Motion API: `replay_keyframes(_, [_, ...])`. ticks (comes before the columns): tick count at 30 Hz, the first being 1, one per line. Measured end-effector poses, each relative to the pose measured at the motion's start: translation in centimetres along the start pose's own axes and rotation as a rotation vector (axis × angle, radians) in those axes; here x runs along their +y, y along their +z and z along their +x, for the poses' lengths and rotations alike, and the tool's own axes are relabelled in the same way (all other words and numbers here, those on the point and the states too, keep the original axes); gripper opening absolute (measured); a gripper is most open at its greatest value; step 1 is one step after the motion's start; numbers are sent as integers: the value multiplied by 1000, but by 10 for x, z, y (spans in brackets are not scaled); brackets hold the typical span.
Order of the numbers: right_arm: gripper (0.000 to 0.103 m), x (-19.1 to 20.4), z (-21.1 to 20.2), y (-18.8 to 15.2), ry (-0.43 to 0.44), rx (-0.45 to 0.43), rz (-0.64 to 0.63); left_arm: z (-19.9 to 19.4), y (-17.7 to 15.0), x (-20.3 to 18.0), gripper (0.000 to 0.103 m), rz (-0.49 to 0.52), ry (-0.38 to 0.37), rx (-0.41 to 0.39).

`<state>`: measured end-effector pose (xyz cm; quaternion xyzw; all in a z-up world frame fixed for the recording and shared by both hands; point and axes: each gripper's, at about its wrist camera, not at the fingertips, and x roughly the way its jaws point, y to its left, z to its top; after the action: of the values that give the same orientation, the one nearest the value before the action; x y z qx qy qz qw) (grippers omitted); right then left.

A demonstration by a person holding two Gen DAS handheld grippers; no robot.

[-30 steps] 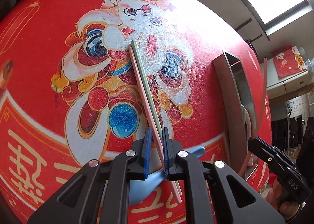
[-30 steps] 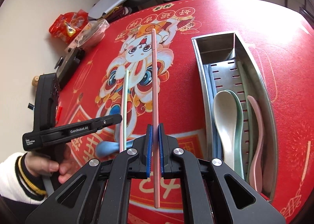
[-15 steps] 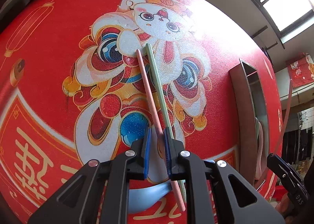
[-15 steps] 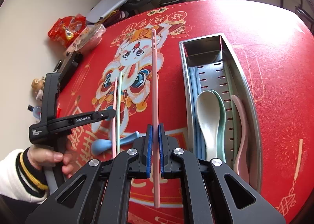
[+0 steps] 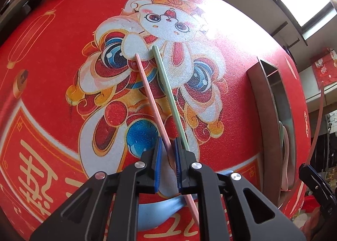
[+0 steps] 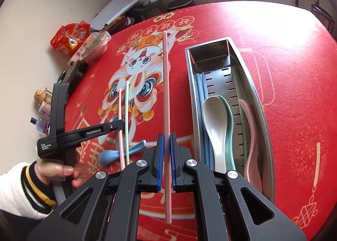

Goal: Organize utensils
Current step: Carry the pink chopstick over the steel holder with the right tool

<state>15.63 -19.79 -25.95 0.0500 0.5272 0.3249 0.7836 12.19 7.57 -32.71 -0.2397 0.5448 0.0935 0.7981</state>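
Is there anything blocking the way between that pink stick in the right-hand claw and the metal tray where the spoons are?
Nothing visible does. The right gripper holds the pink chopstick just left of the metal tray, with only bare red mat between them. The tray's far end is open; spoons fill its near end.

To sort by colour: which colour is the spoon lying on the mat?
Light blue spoon; right wrist view shows it best.

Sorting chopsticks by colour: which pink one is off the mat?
The pink chopstick clamped in the right tool; the other pink chopstick lies beside the green chopstick.
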Motion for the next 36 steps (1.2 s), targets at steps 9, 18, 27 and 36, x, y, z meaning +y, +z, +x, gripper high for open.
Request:
replay_keyframes(9, [6,-2,-2,-1,11,-16,25,-25,-3,9,6,36,-38,-42])
replay_keyframes(18, [6,1,-4,0,14,-22,20,-54,-6,15,6,-4,-91,-93])
replay_keyframes(27, [6,-32,-34,24,-57,-108,63,-86,-1,2,6,6,-171,-165])
replay_keyframes(36, [6,-48,-9,27,-82,-42,29,-91,-3,-16,6,30,-195,-166])
